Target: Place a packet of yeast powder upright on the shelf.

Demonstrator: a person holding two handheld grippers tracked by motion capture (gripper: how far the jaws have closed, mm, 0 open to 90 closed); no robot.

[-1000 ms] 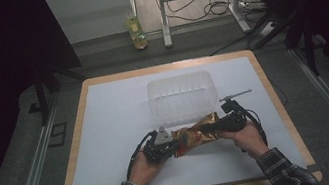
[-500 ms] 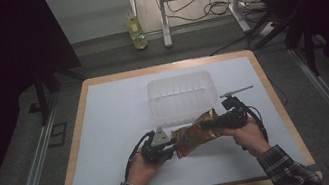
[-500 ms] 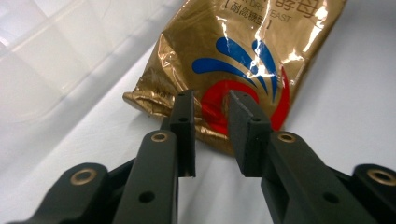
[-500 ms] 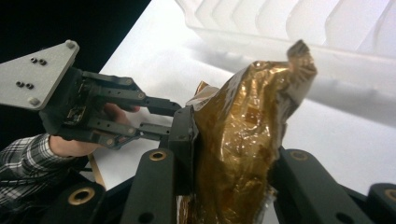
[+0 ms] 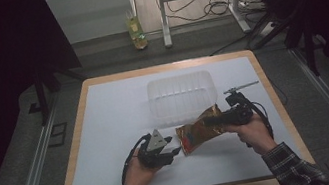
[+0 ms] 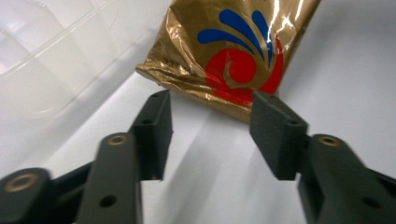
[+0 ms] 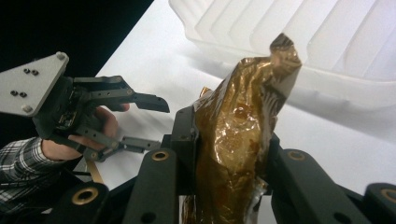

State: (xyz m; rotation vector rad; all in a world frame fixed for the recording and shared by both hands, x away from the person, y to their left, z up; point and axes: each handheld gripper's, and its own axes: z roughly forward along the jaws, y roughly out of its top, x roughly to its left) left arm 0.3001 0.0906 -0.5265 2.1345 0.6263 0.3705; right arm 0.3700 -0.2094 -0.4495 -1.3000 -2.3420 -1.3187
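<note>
The crinkled gold foil pouch with a red and blue emblem (image 5: 198,131) hangs pinched in my right gripper (image 5: 214,120), whose jaws are pressed together on its upper end; in the right gripper view the foil (image 7: 238,144) bulges up between the two pads. The free lower end lies just ahead of my left gripper (image 5: 176,152), whose jaws have just been opening and now stand spread, nothing between them; in the left gripper view the printed end (image 6: 233,56) sits just beyond the two fingertips (image 6: 275,126), apart from both. Beyond the pouch, off my right gripper's far side, stands the clear ribbed plastic tub (image 5: 182,94) on the white table sheet (image 5: 108,132). Risks, as I judge them: the hold is on slick, crumpled foil at one end only, so the pouch could slide out under its own weight. The dangling end could catch the tub's near rim and fold or tip the pouch outside. My left gripper, so close ahead of that end, could snag it if either hand swings.
</note>
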